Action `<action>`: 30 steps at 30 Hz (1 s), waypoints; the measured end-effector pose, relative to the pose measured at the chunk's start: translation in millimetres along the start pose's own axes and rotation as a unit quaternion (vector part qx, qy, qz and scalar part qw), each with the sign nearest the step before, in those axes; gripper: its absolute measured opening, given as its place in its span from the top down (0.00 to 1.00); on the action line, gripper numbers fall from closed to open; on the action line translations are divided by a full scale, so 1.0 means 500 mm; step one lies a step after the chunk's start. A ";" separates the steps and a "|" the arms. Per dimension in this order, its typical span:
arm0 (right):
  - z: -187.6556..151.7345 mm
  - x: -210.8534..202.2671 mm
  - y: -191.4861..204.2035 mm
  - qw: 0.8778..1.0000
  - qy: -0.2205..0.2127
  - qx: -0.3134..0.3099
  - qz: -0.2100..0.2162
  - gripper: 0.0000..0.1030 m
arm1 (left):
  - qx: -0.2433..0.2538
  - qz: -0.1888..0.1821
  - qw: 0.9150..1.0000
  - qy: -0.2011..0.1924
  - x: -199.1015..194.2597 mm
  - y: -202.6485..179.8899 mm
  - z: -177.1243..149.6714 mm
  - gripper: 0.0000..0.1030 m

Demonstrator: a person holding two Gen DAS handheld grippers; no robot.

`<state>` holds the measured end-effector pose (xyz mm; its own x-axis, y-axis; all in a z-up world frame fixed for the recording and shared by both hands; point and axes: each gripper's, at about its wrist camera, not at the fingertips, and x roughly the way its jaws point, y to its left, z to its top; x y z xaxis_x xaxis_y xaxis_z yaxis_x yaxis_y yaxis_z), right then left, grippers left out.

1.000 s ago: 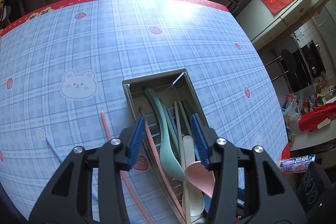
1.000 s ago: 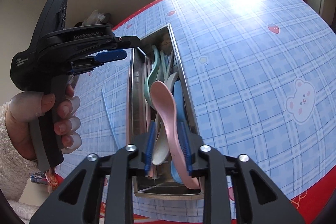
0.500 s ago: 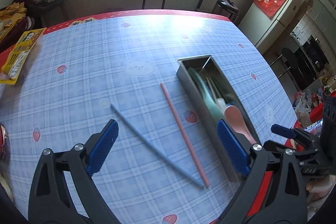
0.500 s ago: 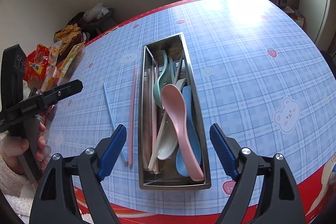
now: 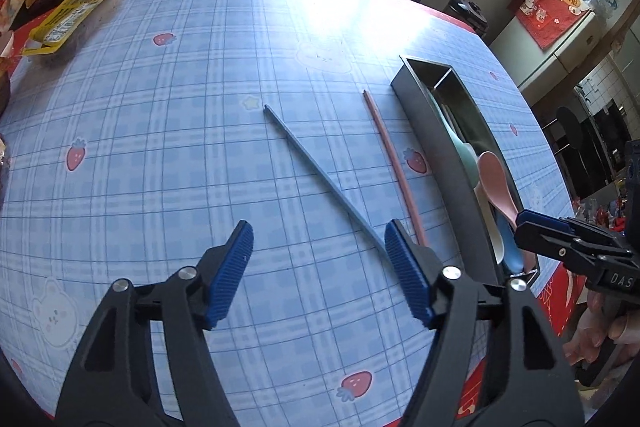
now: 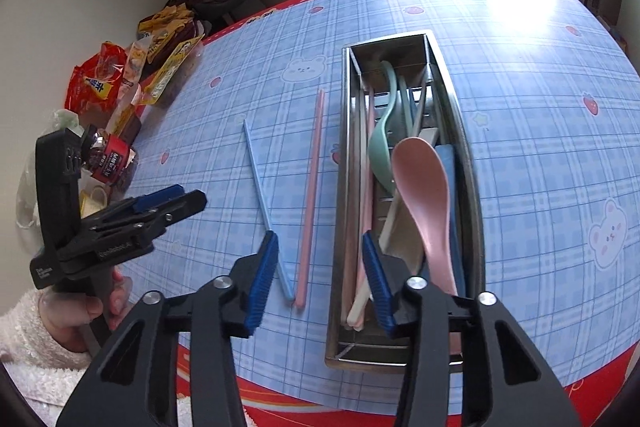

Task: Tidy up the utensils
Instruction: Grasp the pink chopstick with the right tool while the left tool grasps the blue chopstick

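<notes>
- The left gripper (image 5: 318, 269) hangs over the blue plaid tablecloth (image 5: 168, 131), jaws closing, empty
- The right gripper (image 6: 320, 277) is narrowing too, gripping nothing
- A blue chopstick (image 5: 320, 173) and a pink chopstick (image 5: 394, 163) lie loose beside the steel utensil tray (image 6: 466, 163)
- A pink spoon (image 6: 424, 199) and a green spoon (image 6: 382, 143) rest inside it
- Snack packets (image 5: 76, 11) sit at the far edge
</notes>
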<state>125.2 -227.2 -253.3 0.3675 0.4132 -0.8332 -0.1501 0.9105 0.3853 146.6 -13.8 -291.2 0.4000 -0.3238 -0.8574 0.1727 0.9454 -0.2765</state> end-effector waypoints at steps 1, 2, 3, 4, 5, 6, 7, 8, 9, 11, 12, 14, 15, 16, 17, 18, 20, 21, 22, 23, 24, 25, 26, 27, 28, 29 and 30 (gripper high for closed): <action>0.009 0.006 0.001 1.000 0.004 0.002 0.006 0.72 | 0.001 -0.005 1.000 0.000 0.008 -0.006 0.002 0.40; 0.019 0.011 0.001 1.000 0.008 0.002 0.010 0.77 | 0.004 -0.009 1.000 0.001 0.015 -0.013 0.005 0.45; 0.028 0.017 0.002 1.000 0.012 0.002 0.010 0.81 | 0.009 -0.009 1.000 0.003 0.024 -0.020 0.009 0.49; 0.035 0.022 0.003 1.000 0.014 0.000 0.008 0.83 | 0.014 -0.008 1.000 0.004 0.032 -0.027 0.013 0.51; 0.042 0.027 0.006 1.000 0.016 -0.002 0.005 0.84 | 0.017 -0.005 1.000 0.006 0.041 -0.031 0.017 0.53; 0.046 0.032 0.009 1.000 0.018 -0.005 0.002 0.85 | 0.015 -0.004 1.000 0.008 0.051 -0.031 0.022 0.55; 0.049 0.037 0.012 1.000 0.020 -0.009 -0.002 0.85 | 0.010 -0.004 1.000 0.011 0.059 -0.030 0.027 0.56; 0.051 0.042 0.017 1.000 0.023 -0.016 -0.007 0.85 | 0.001 -0.003 1.000 0.013 0.067 -0.024 0.034 0.59; 0.051 0.049 0.025 0.999 0.027 -0.025 -0.012 0.85 | -0.008 -0.004 1.000 0.016 0.074 -0.018 0.041 0.61; 0.046 0.062 0.045 0.998 0.034 -0.052 -0.024 0.85 | -0.021 -0.003 1.000 0.019 0.086 -0.006 0.056 0.61; 0.044 0.070 0.055 0.997 0.038 -0.066 -0.032 0.85 | -0.022 -0.002 1.000 0.022 0.093 -0.002 0.064 0.61; 0.035 0.086 0.072 0.994 0.046 -0.088 -0.047 0.85 | -0.018 0.007 0.999 0.026 0.107 0.001 0.077 0.61; 0.031 0.092 0.076 0.993 0.049 -0.095 -0.052 0.85 | -0.015 0.010 0.999 0.030 0.113 0.001 0.082 0.61; 0.028 0.099 0.081 0.992 0.052 -0.100 -0.056 0.85 | -0.013 0.012 0.999 0.034 0.120 -0.001 0.085 0.61; 0.026 0.104 0.083 0.992 0.054 -0.102 -0.059 0.85 | -0.011 0.014 0.999 0.030 0.122 -0.004 0.087 0.61; 0.025 0.108 0.085 0.991 0.055 -0.103 -0.060 0.85 | -0.008 0.017 0.999 0.030 0.125 -0.008 0.090 0.61; 0.023 0.111 0.080 0.991 0.057 -0.100 -0.063 0.85 | -0.006 0.022 0.999 0.028 0.129 -0.016 0.093 0.61; 0.023 0.113 0.079 0.991 0.058 -0.099 -0.065 0.85 | -0.005 0.025 0.999 0.027 0.131 -0.020 0.095 0.61; 0.024 0.115 0.080 0.991 0.059 -0.099 -0.067 0.85 | -0.002 0.029 0.999 0.025 0.133 -0.025 0.097 0.61; 0.024 0.118 0.080 0.991 0.061 -0.100 -0.069 0.85 | 0.004 0.035 0.999 0.023 0.135 -0.029 0.098 0.62; 0.025 0.120 0.081 0.990 0.062 -0.102 -0.071 0.85 | 0.012 0.045 0.999 0.022 0.139 -0.033 0.099 0.82; 0.025 0.122 0.082 0.990 0.064 -0.104 -0.073 0.85 | 0.018 0.055 0.998 0.023 0.141 -0.035 0.101 0.85; 0.025 0.125 0.085 0.989 0.065 -0.106 -0.076 0.85 | 0.014 0.049 0.998 0.023 0.142 -0.032 0.103 0.85; 0.026 0.127 0.088 0.989 0.066 -0.108 -0.077 0.85 | 0.008 0.041 0.999 0.023 0.142 -0.027 0.105 0.86; 0.025 0.132 0.091 0.989 0.068 -0.109 -0.079 0.85 | 0.005 0.037 0.999 0.023 0.142 -0.022 0.106 0.87; 0.027 0.138 0.095 0.988 0.070 -0.111 -0.082 0.85 | 0.006 0.036 0.999 0.023 0.141 -0.017 0.107 0.88; 0.028 0.144 0.098 0.987 0.072 -0.113 -0.085 0.85 | 0.008 0.035 0.999 0.023 0.141 -0.014 0.107 0.88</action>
<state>157.3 -152.7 -288.9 0.2725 0.2372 -0.9325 -0.3042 0.9407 0.1504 221.9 -45.4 -326.5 0.3695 -0.2548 -0.8936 0.1604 0.9647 -0.2087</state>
